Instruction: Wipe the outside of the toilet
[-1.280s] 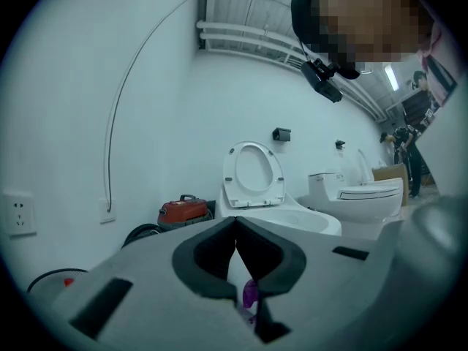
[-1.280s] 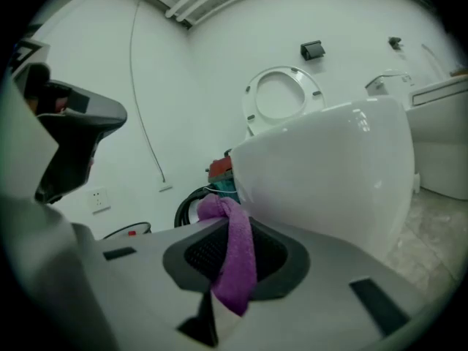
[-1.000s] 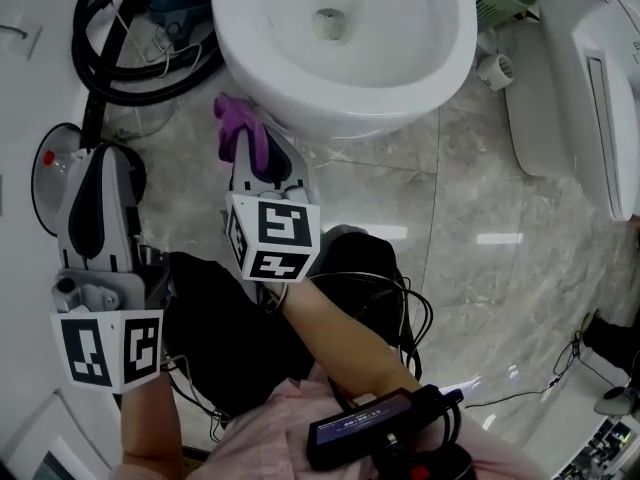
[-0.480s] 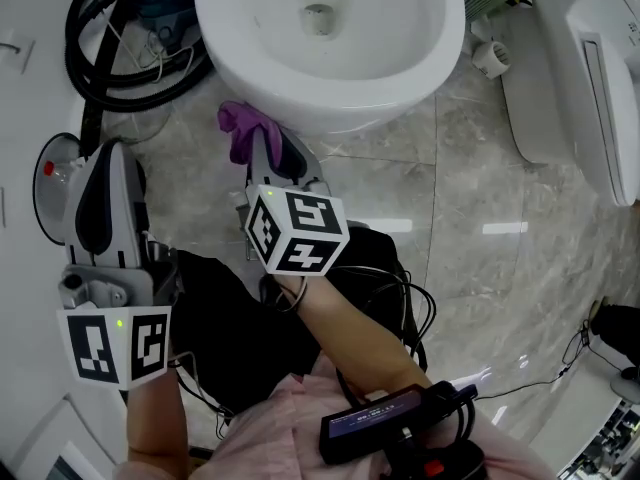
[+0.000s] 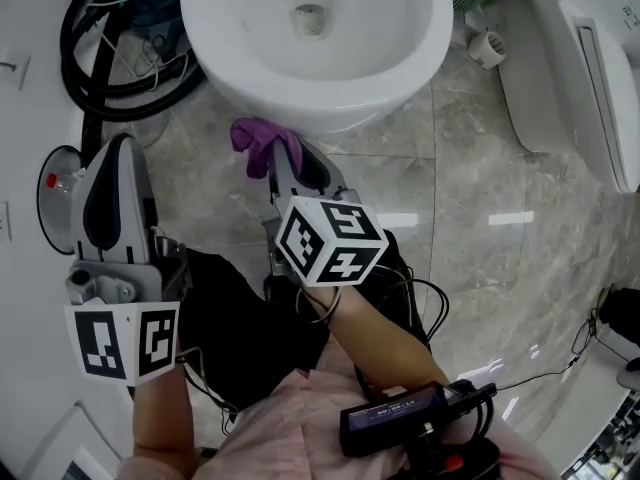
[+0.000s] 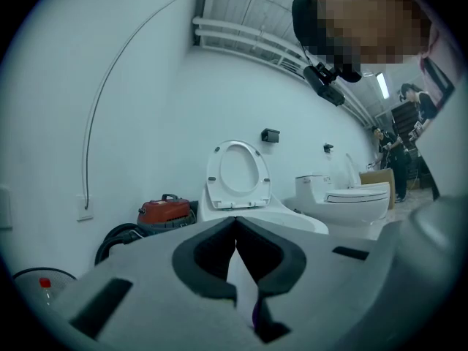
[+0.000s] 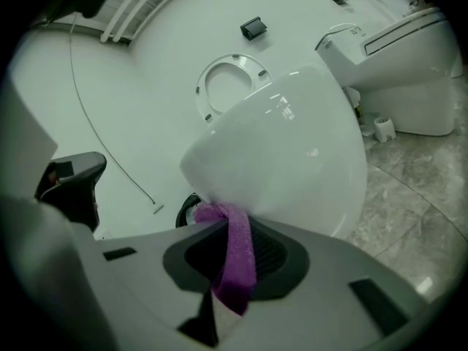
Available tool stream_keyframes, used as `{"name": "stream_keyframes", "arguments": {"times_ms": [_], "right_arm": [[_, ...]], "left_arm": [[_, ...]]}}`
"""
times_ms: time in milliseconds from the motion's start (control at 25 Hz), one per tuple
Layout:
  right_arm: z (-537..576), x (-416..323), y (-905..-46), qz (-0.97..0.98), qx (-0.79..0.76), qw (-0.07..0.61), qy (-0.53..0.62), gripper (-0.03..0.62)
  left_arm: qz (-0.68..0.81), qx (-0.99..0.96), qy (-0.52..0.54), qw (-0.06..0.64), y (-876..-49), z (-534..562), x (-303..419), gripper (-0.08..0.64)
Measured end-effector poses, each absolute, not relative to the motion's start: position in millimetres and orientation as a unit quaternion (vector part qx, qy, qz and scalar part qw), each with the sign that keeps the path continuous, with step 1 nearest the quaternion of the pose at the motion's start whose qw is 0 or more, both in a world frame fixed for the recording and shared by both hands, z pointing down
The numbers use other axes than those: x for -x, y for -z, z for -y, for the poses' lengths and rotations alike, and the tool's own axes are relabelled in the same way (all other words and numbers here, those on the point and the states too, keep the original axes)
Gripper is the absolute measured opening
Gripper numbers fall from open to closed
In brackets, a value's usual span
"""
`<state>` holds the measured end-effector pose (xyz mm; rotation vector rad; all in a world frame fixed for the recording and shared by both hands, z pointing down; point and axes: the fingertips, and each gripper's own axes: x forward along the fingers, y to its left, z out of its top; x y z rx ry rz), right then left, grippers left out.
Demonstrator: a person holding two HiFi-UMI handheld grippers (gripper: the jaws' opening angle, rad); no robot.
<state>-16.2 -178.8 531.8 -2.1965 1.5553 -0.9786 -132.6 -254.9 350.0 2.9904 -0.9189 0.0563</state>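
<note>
Right gripper [image 7: 228, 225]: fingers clenched on purple cloth [image 7: 238, 262]. Strip's long axis runs along fingers, far end bunched against toilet [image 7: 292, 159] bowl's lower front outside. Left gripper [image 6: 235, 221]: fingers pressed together, empty.

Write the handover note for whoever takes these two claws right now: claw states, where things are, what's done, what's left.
Right claw: shut on the purple cloth strip, whose free end meets the white ceramic toilet bowl low on its front outside.
Left claw: shut, empty, held off to the left, away from the bowl.
Done: cloth gripped and at the bowl; how much is already wiped cannot be told.
Left: probably work the cloth round the rest of the outer wall.
</note>
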Motion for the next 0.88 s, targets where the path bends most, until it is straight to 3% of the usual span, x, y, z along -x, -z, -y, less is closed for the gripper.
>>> {"name": "stream_keyframes", "arguments": {"times_ms": [880], "right_arm": [[118.5,-47.8,-523.6,-0.516,0.794,0.092,0.310,0.060]], "left_arm": [[0.260,-0.966,-0.012,0.007,-344.7,242.5,91.5,0.008]]}}
